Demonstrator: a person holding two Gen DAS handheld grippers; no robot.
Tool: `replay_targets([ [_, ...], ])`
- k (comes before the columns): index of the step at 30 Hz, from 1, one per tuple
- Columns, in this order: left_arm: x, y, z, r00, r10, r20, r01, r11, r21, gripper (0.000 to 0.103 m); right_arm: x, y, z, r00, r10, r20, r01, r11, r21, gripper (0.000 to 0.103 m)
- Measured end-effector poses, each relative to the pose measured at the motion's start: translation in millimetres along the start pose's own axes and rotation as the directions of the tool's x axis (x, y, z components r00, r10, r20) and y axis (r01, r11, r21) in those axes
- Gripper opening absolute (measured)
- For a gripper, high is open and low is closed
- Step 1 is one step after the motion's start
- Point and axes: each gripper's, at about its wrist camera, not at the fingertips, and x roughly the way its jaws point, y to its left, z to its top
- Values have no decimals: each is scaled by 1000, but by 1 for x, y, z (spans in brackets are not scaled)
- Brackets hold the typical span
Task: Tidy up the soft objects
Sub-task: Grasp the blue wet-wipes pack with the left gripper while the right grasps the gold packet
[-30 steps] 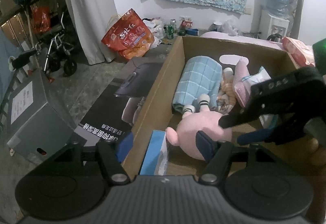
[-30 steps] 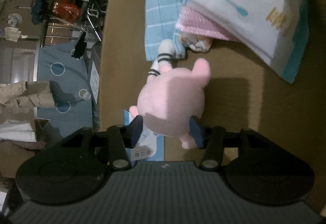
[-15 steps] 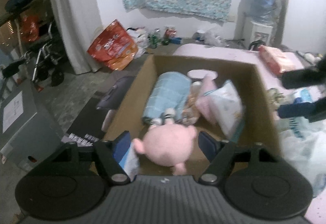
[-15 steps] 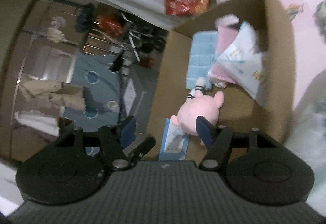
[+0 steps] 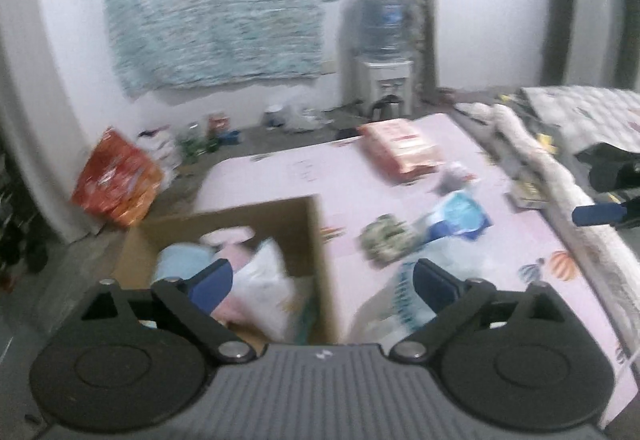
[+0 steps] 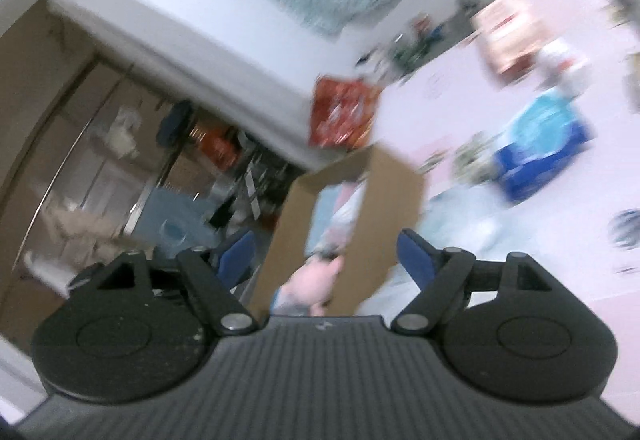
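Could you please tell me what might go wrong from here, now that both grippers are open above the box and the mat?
1. Both views are motion-blurred, so aiming at the green patterned soft bundle on the pink mat may be imprecise.
2. The brown cardboard box wall stands between the left gripper fingers; lowering could catch it.
3. The blue-and-white plastic package touches the bundle and might be grabbed too.

Both wrist views look down from above; share cardboard box [image 5: 316,240] [image 6: 400,200], pink mat [image 5: 360,180] [image 6: 460,72].
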Motion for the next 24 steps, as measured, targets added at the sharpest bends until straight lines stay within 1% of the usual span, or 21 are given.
replay_targets([
  [2,16,-21,11,1000,-23,-14,23,999,30,98,-16,-22,4,999,-34,32,33,999,23,80],
  [4,34,-43,22,998,-49,-32,51,997,62,98,-23,-45,3,997,-59,53,56,997,61,80],
  [7,64,-72,33,994,-81,-70,89,989,117,98,-21,-76,-1,995,-79,62,71,990,121,80],
  [10,100,-97,42,985,-115,-125,136,974,180,98,-13,-109,3,993,-101,66,87,979,186,80],
  [12,124,-113,48,975,-144,-170,179,960,214,98,-2,-118,6,990,-119,70,102,973,209,80],
  [14,147,-128,52,967,-152,-204,201,947,249,98,9,-123,15,989,-133,72,114,969,218,80],
  [16,170,-142,57,963,-145,-225,208,935,288,99,16,-124,32,984,-161,75,144,970,194,80],
  [18,192,-155,59,958,-139,-251,219,919,327,99,17,-125,49,973,-216,83,202,967,153,80],
  [20,212,-167,59,950,-134,-283,237,898,371,100,18,-124,65,960,-267,81,261,962,81,80],
  [22,230,-178,57,949,-105,-299,230,877,422,100,22,-126,84,946,-318,59,318,948,13,81],
  [23,237,-182,55,949,-89,-302,224,865,449,100,25,-128,91,937,-347,45,348,937,-14,81],
  [24,243,-185,55,950,-77,-304,220,854,472,100,30,-132,100,923,-384,28,385,922,-47,81],
])
